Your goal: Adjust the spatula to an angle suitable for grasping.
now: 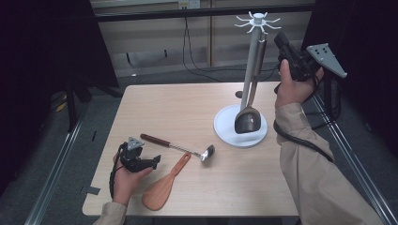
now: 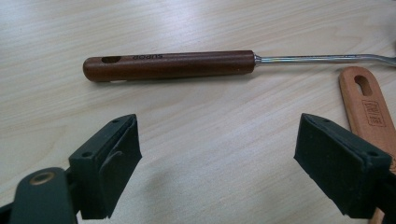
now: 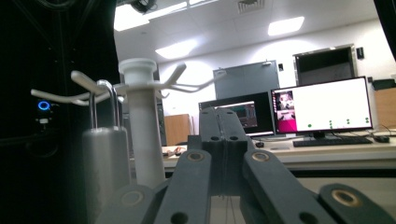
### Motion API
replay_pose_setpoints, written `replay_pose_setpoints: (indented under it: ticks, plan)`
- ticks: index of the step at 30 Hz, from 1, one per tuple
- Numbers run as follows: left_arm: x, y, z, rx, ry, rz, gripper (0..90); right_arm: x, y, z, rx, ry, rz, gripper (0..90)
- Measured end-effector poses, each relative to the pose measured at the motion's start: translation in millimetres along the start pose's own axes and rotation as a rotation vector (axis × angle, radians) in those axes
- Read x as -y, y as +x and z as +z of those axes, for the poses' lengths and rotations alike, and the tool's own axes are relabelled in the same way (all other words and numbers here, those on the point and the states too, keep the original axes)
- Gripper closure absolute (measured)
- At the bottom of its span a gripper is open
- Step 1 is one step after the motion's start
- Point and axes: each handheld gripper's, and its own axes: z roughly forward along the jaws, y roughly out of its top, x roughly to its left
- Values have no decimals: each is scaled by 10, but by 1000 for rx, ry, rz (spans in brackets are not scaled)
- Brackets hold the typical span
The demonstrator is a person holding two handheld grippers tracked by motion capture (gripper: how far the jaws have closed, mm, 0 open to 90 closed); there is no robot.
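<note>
Left gripper, jaws spread, hovers just short of the wooden-handled ladle.

The table is pale wood with fine grain. The ladle has a dark red-brown handle and silver shaft. The spatula is orange-brown wood. The rack is white; the hanging spoon is grey. Both grippers' pads are black.

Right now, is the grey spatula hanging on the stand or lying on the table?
Hanging: the grey spatula hangs by its loop from a hook of the white stand.
</note>
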Motion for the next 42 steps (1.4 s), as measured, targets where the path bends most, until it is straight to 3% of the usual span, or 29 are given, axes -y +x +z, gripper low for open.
replay_pose_setpoints:
  ticks: [9,10,32,42]
  plan:
    - [-12,-13,-15,-2,1,16,140,-111,26,54,-11,-20,20,900]
    - [-12,-12,-16,2,-2,11,140,-121,31,63,-21,-18,0,900]
    - [-18,-14,-13,5,-4,13,139,-162,256,36,-86,-24,-41,900]
    - [-22,-24,-5,3,-10,9,138,-155,331,40,-104,-29,-36,900]
